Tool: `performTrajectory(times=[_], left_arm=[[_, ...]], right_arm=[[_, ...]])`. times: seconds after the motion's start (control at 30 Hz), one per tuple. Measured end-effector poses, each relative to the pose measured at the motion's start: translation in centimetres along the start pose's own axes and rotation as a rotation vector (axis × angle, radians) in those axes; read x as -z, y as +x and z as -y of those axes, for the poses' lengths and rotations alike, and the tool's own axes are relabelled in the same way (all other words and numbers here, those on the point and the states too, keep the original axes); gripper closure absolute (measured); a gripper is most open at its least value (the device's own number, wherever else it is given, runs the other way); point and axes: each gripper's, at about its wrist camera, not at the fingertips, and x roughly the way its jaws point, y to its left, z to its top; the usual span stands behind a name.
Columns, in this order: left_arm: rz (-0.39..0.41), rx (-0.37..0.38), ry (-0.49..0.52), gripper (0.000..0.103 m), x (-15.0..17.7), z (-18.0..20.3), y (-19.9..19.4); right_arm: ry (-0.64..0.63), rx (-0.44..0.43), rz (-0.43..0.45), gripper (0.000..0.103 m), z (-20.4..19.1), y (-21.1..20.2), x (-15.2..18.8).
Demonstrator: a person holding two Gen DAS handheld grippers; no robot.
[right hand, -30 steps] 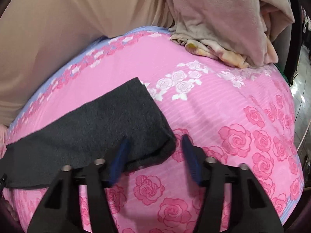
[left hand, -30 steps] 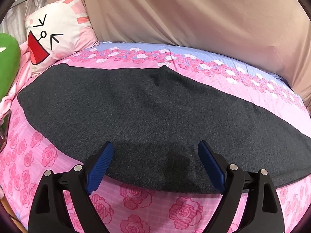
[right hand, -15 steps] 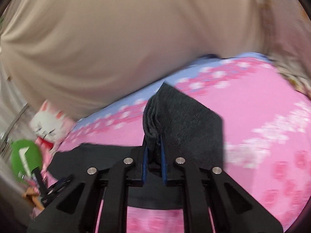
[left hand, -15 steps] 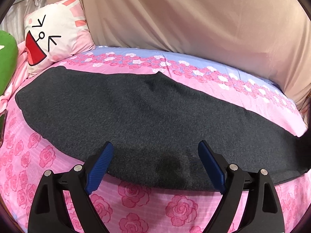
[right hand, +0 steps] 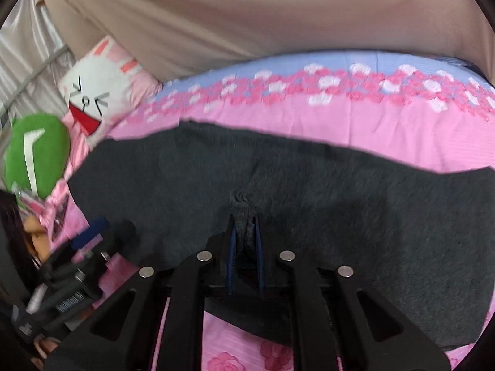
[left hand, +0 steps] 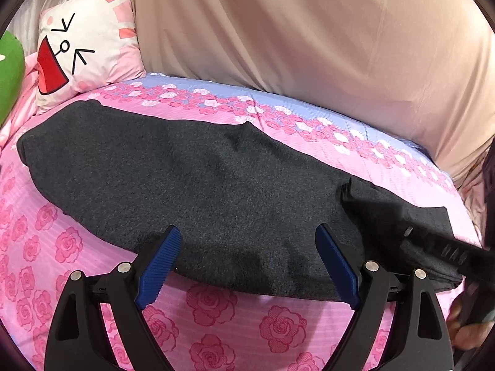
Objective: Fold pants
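Pants [left hand: 216,185] on bed — right tool [right hand: 245,232] pinching them, left tool [left hand: 247,266] agape.

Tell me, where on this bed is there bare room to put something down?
Bare sheet runs along the near edge, between the pants and the left gripper. Another strip lies between the pants and the beige drape. The head end is crowded: a rabbit pillow and green cushion.

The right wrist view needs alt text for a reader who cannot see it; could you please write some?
The right tool is shut on a pinch of the dark grey pants, which lie spread across a pink rose-print bedsheet. At the left are a white bunny pillow, a green cushion and the left tool.
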Motion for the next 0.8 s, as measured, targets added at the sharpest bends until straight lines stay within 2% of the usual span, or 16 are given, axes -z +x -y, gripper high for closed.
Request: performTrajectory(times=[0.1, 0.23, 0.3, 0.37, 0.4, 0.47, 0.57, 0.6, 0.67, 0.7, 0.8], left_arm=[[-0.009, 0.017, -0.012, 0.017, -0.1, -0.3, 0.1], [-0.021, 0.037, -0.043, 0.017, -0.2, -1.0, 0.3], [-0.025, 0.047, -0.065, 0.017, -0.2, -1.4, 0.3], [-0.028, 0.061, -0.09, 0.017, -0.2, -1.9, 0.3], [-0.032, 0.07, -0.103, 0.017, -0.3, -2.2, 0.4], [-0.04, 0.076, -0.114, 0.017, -0.3, -2.3, 0.6], [-0.037, 0.07, -0.106, 0.017, -0.3, -2.1, 0.6], [-0.034, 0.066, -0.098, 0.017, -0.3, -1.9, 0.6], [-0.033, 0.06, -0.088, 0.017, -0.3, -1.7, 0.6], [-0.034, 0.057, -0.083, 0.017, -0.3, -1.6, 0.6], [-0.043, 0.045, -0.077, 0.017, -0.3, -1.5, 0.8]], right_arm=[[-0.022, 0.001, 0.01, 0.093, -0.9, -0.1, -1.0], [-0.04, -0.014, -0.124, 0.074, -1.3, 4.1, 0.8], [-0.062, -0.005, -0.084, 0.067, -1.4, 3.0, 1.9], [-0.043, 0.003, -0.043, 0.061, -0.5, 0.1, 2.6], [-0.029, 0.02, -0.007, 0.058, 0.5, -1.8, 2.9], [0.029, 0.096, 0.067, 0.045, 3.8, -6.3, 3.9], [0.162, 0.248, 0.101, 0.04, 9.9, -10.8, 6.2], [0.216, 0.268, 0.095, 0.04, 11.9, -11.5, 7.1], [0.344, 0.264, 0.072, 0.038, 15.7, -12.0, 8.7], [0.385, 0.235, 0.061, 0.038, 16.9, -11.8, 9.2], [0.399, 0.181, 0.085, 0.033, 17.6, -11.2, 9.4]])
